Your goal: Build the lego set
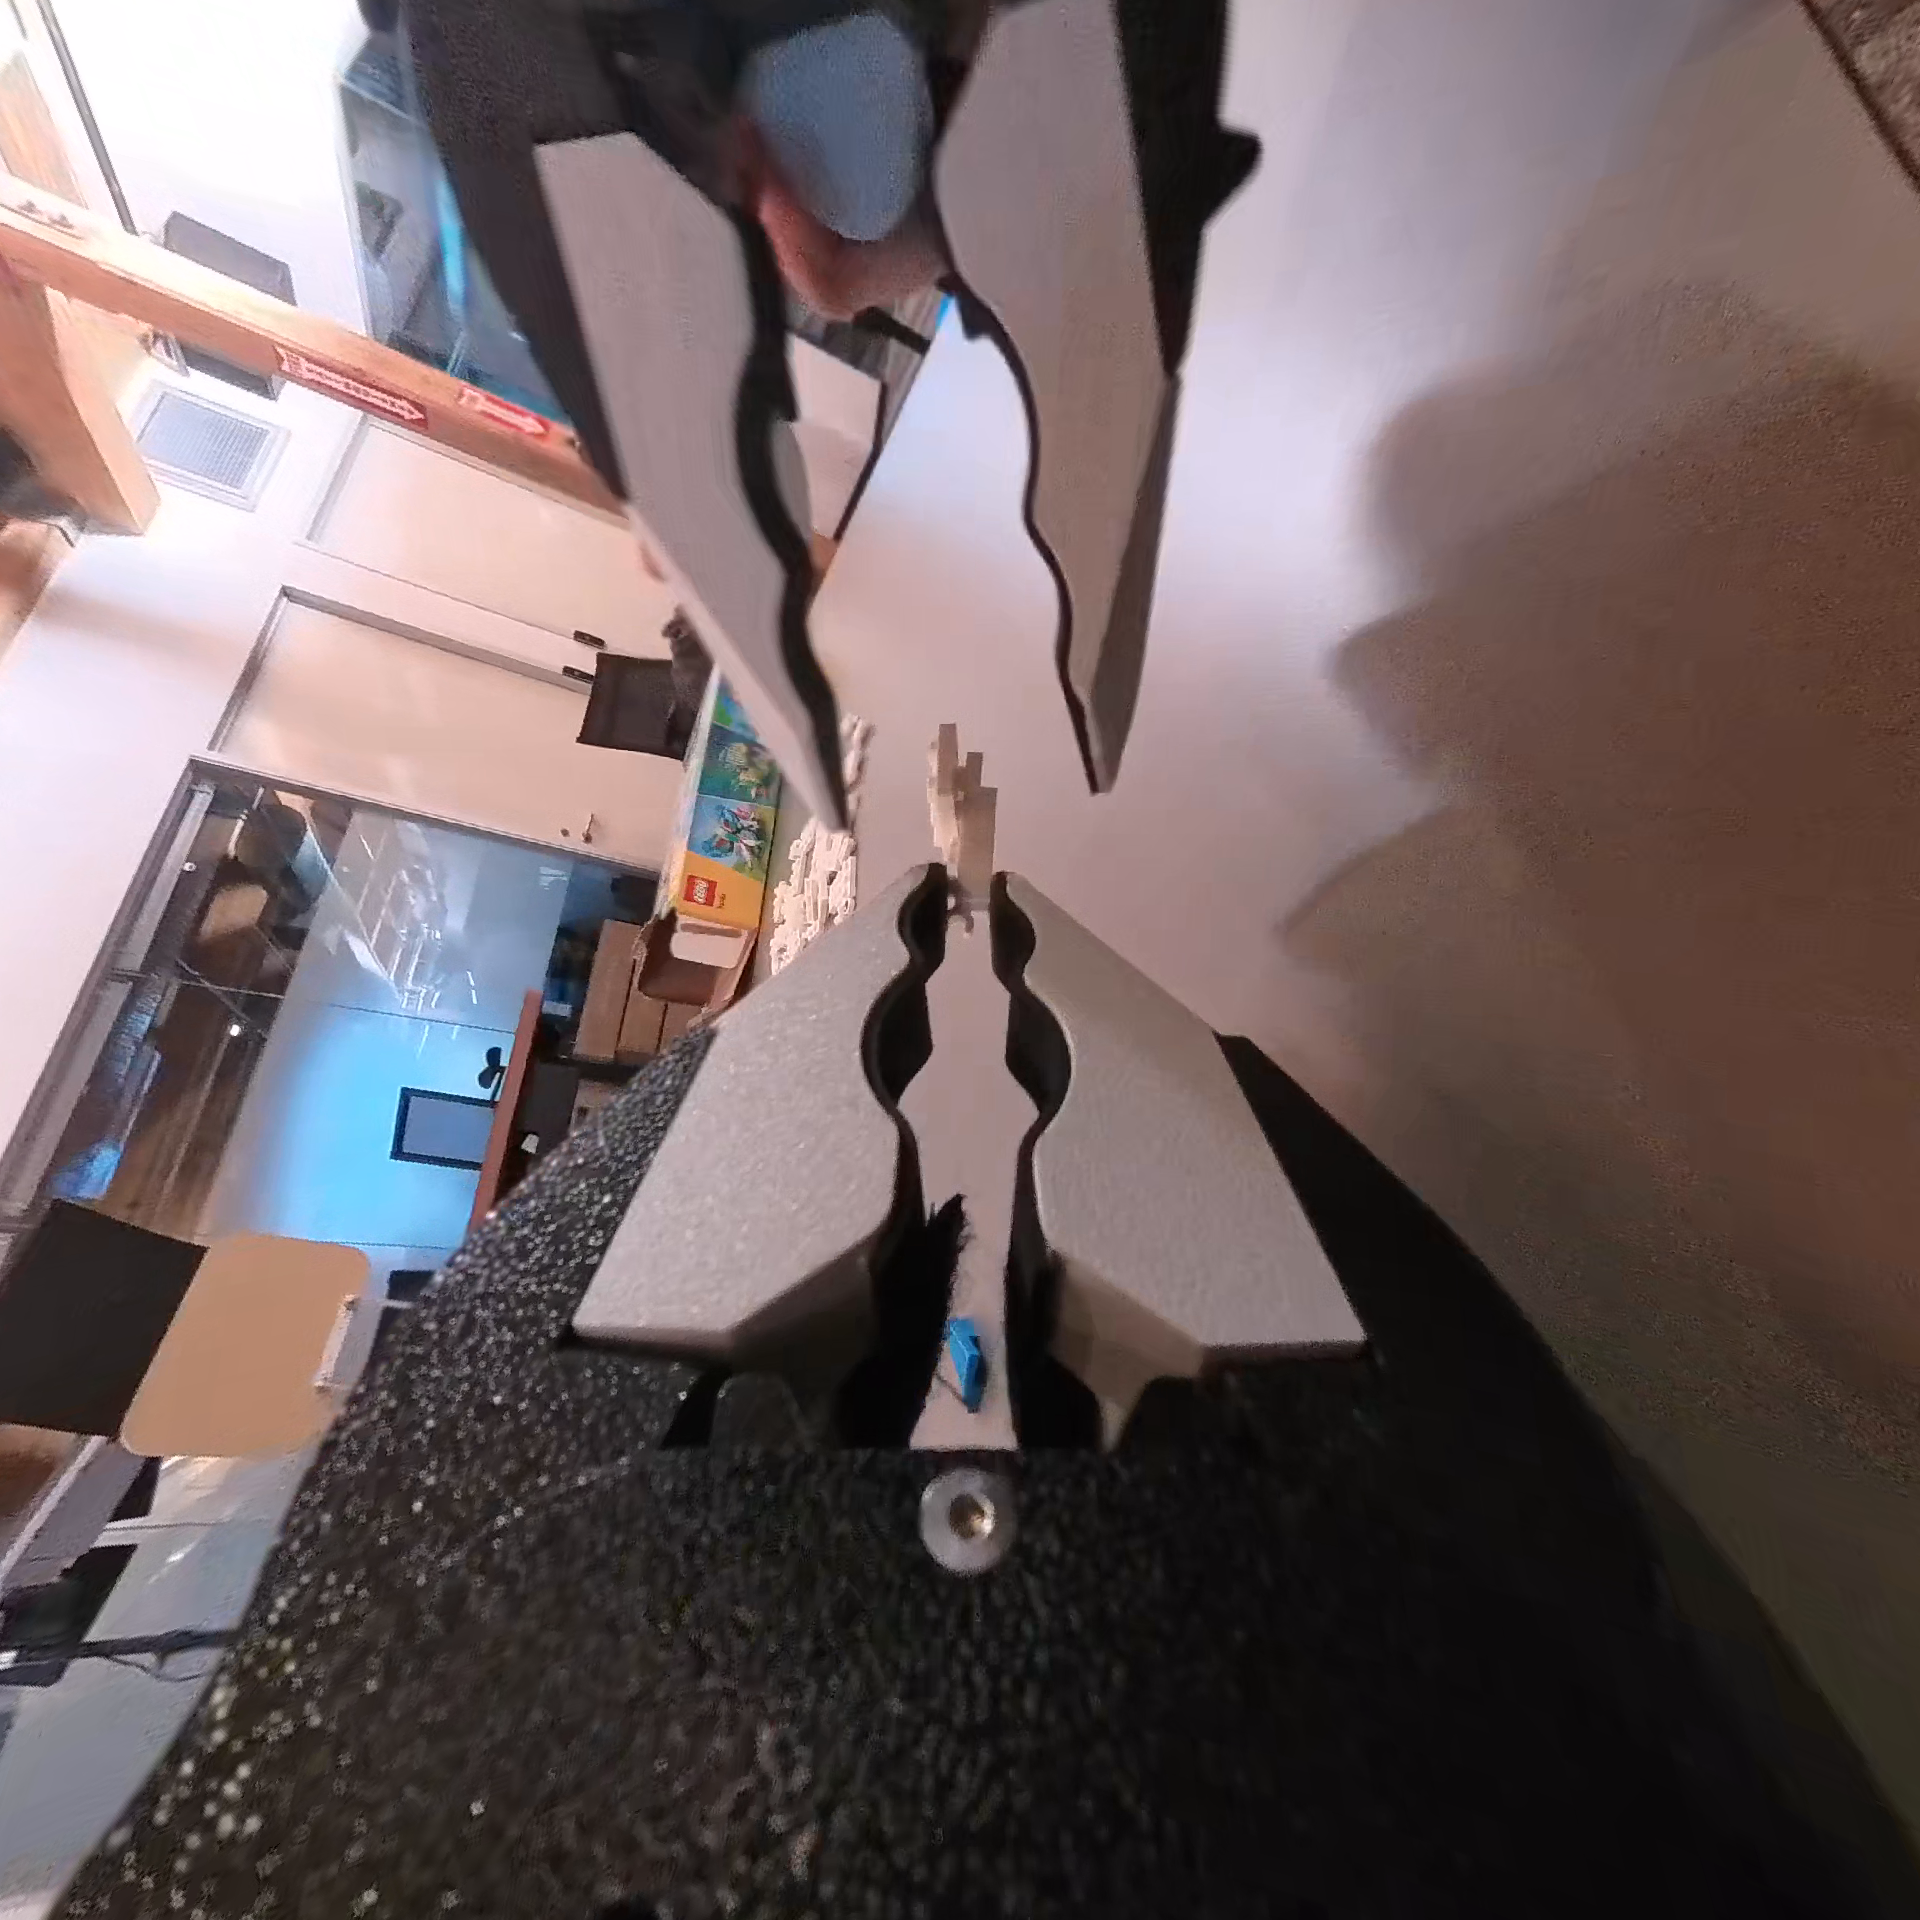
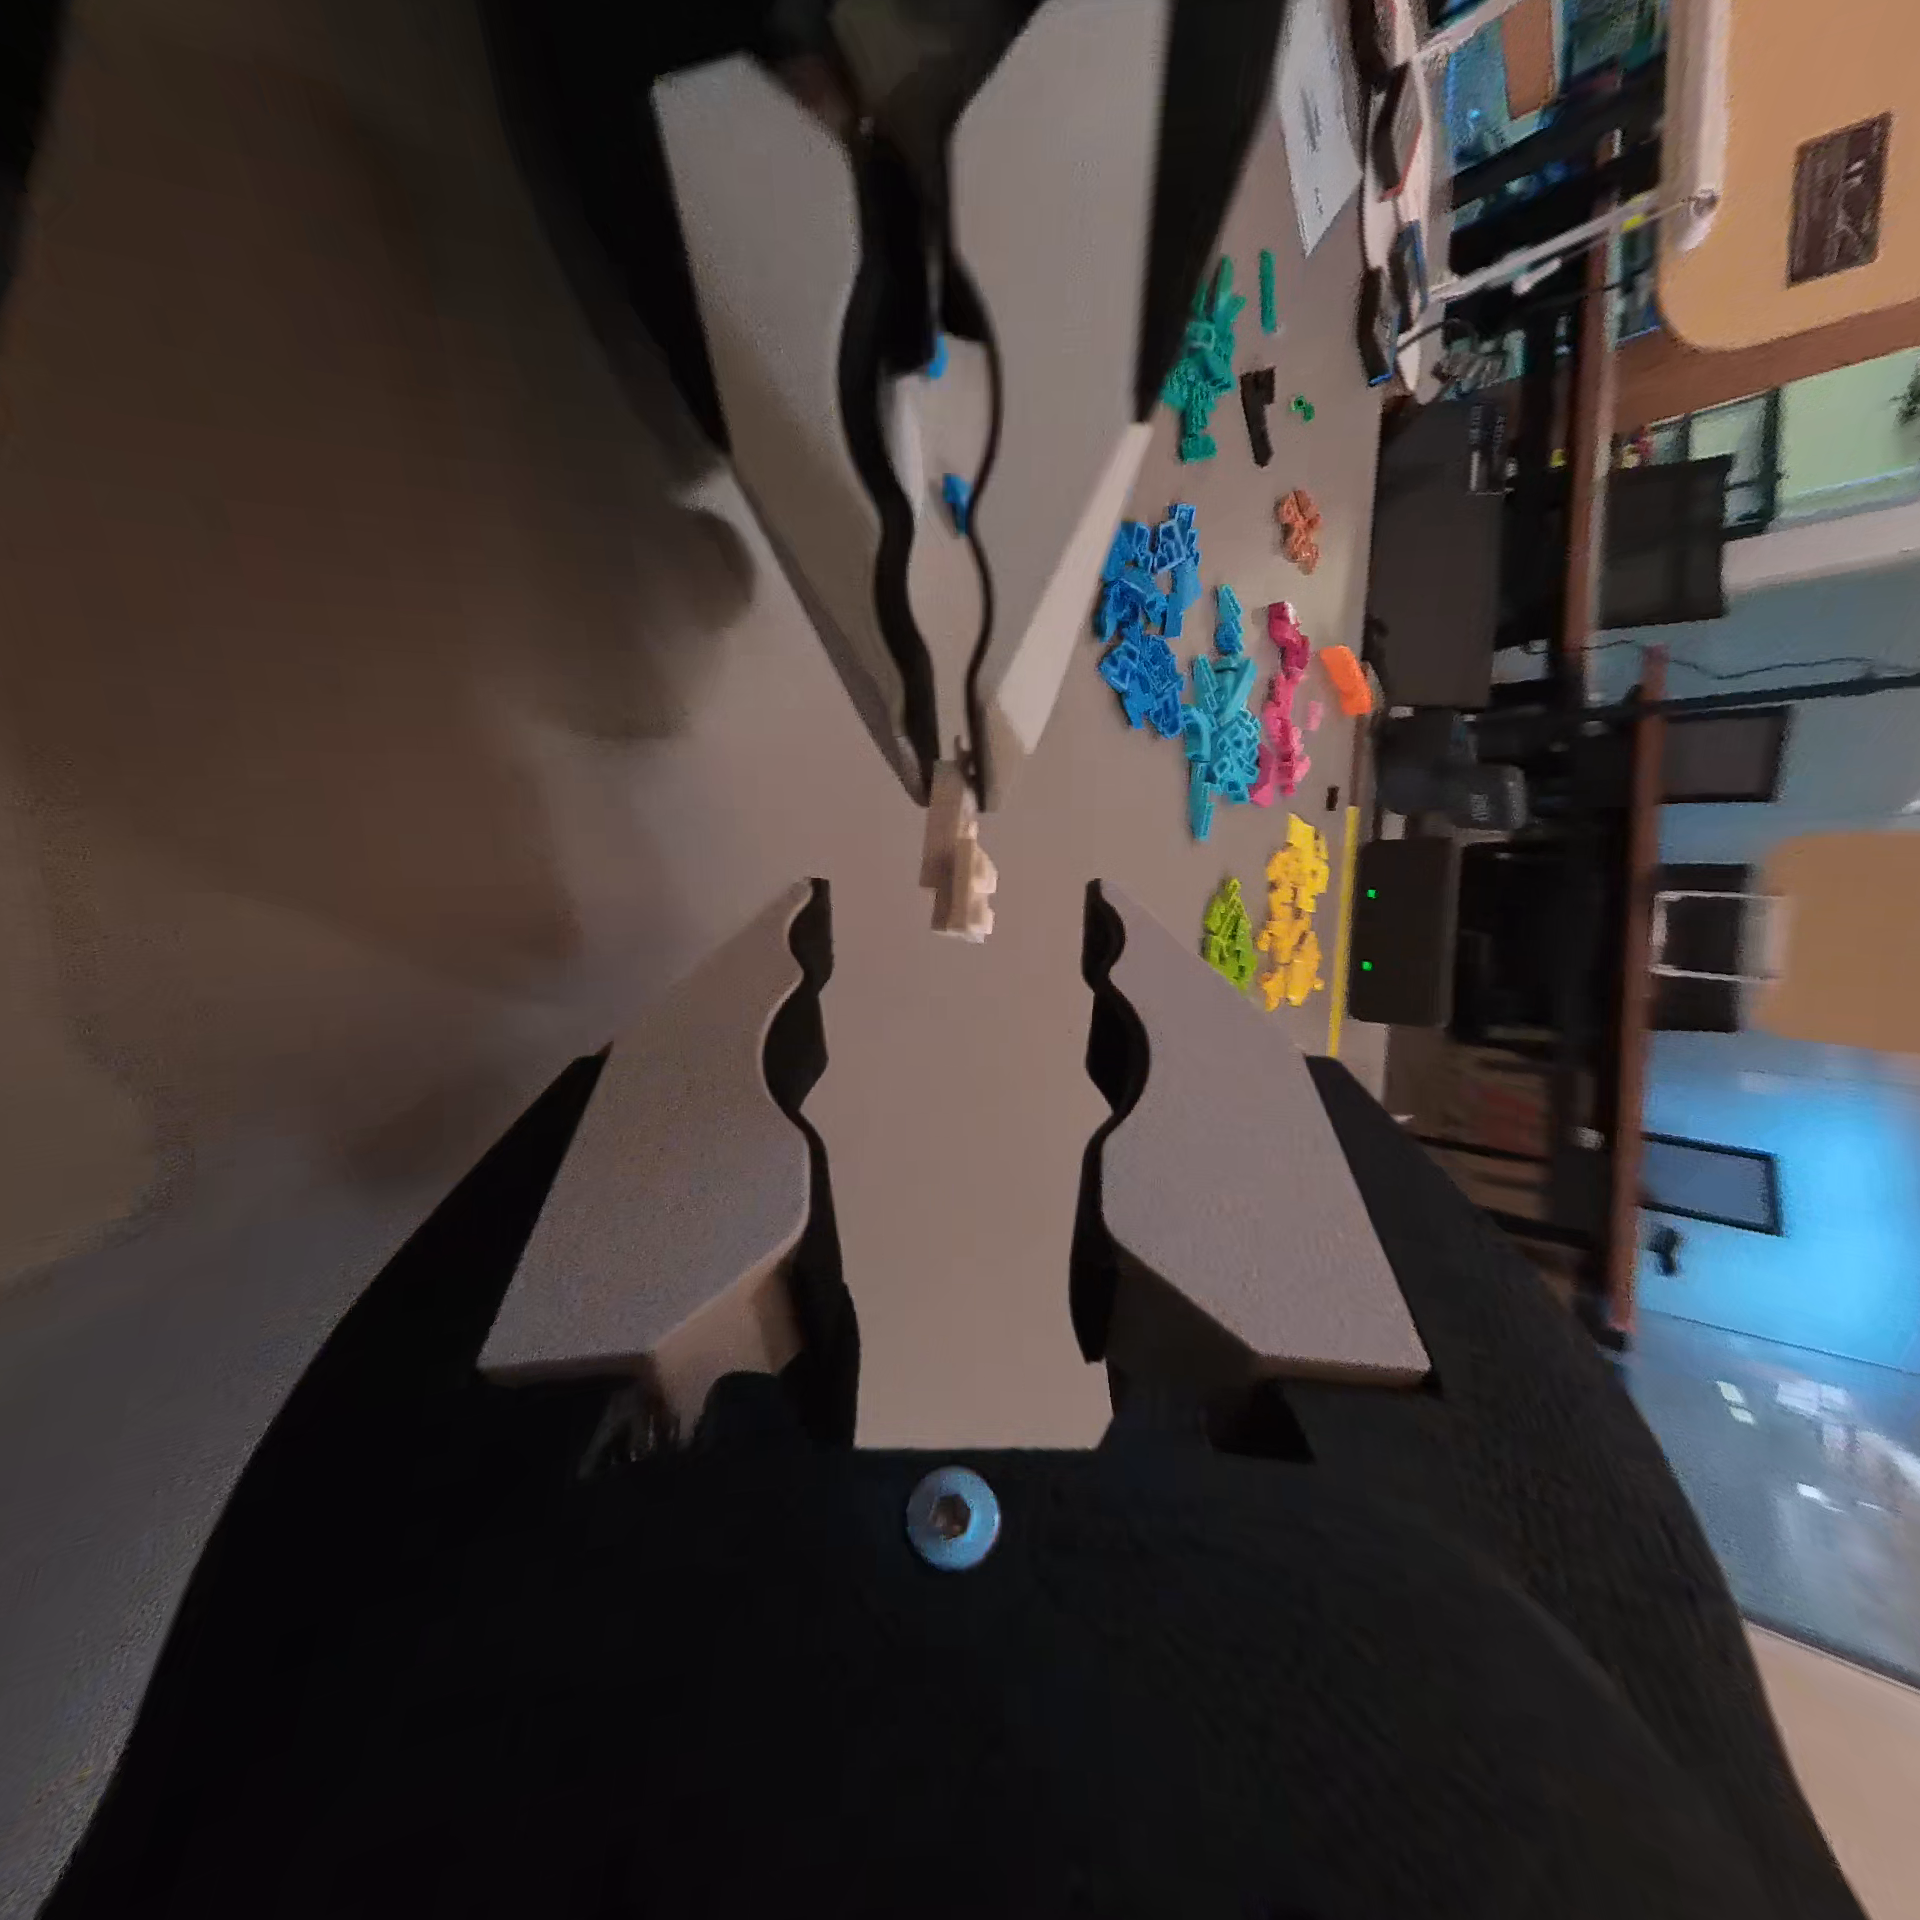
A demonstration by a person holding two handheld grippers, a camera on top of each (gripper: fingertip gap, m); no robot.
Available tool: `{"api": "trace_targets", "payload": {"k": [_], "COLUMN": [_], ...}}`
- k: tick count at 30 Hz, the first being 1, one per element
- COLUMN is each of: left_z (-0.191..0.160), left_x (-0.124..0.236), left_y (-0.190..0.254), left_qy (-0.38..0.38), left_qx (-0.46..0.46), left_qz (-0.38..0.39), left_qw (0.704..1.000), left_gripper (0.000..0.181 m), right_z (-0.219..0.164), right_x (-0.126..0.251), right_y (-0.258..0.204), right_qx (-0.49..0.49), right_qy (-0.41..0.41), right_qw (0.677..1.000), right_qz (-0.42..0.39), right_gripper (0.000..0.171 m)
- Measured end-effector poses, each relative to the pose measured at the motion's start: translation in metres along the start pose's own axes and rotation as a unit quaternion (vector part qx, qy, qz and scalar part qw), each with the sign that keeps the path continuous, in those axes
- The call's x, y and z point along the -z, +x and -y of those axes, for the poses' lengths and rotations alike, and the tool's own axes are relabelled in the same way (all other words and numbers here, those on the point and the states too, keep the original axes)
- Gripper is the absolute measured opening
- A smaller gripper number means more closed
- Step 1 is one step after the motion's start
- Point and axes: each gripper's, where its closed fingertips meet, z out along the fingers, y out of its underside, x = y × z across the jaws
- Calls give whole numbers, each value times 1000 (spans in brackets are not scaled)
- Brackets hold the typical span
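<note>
My left gripper (image 1: 965,881) is shut on a small white lego assembly (image 1: 961,800), which sticks out past its fingertips above the pale table (image 1: 1299,416). My right gripper (image 1: 968,800) comes in from the top of the left wrist view, open, with its tips on either side of the assembly and not touching it. In the right wrist view my right gripper (image 2: 956,888) is open and empty. The assembly (image 2: 958,868) hangs just in front of it from the left gripper (image 2: 954,795). A small blue brick (image 1: 966,1356) lies on the table behind the left fingers.
Sorted piles of loose bricks lie on the table: blue (image 2: 1143,613), teal (image 2: 1205,353), pink (image 2: 1283,707), yellow (image 2: 1294,925), lime (image 2: 1226,935), and white (image 1: 821,894). The set's box (image 1: 727,821) stands at the table's far edge. The views are motion-blurred.
</note>
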Motion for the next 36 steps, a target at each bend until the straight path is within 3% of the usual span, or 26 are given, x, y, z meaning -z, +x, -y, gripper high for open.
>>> {"api": "trace_targets", "payload": {"k": [5,18,21,23,25,30,36], "left_z": [1,1,-1,-2,-4,8,22], "left_x": [1,3,3,3,6,28,91], "left_y": [-1,0,0,-7,-13,-50,-106], "left_qy": [6,4,1,0,8,102,226], "left_qx": [19,22,20,36,71,249,406], "left_qz": [-2,-9,-8,3,8,20,31], "left_qw": [1000,1000,1000,999,997,963,885], "left_gripper": [5,5,5,5,5,5,5], "right_z": [-3,-3,-3,-7,-18,-46,-49], "right_x": [-5,-5,-6,-3,5,39,37], "right_y": [4,3,3,14,40,100,126], "right_qx": [33,125,42,-71,-203,-428,-443], "right_qy": [-20,-78,-44,-17,18,182,224], "right_qw": [998,988,997,996,974,842,792], "right_qz": [-45,-52,-44,-53,-100,-273,-355], "right_gripper": [11,7,9,50,91,89,85]}}
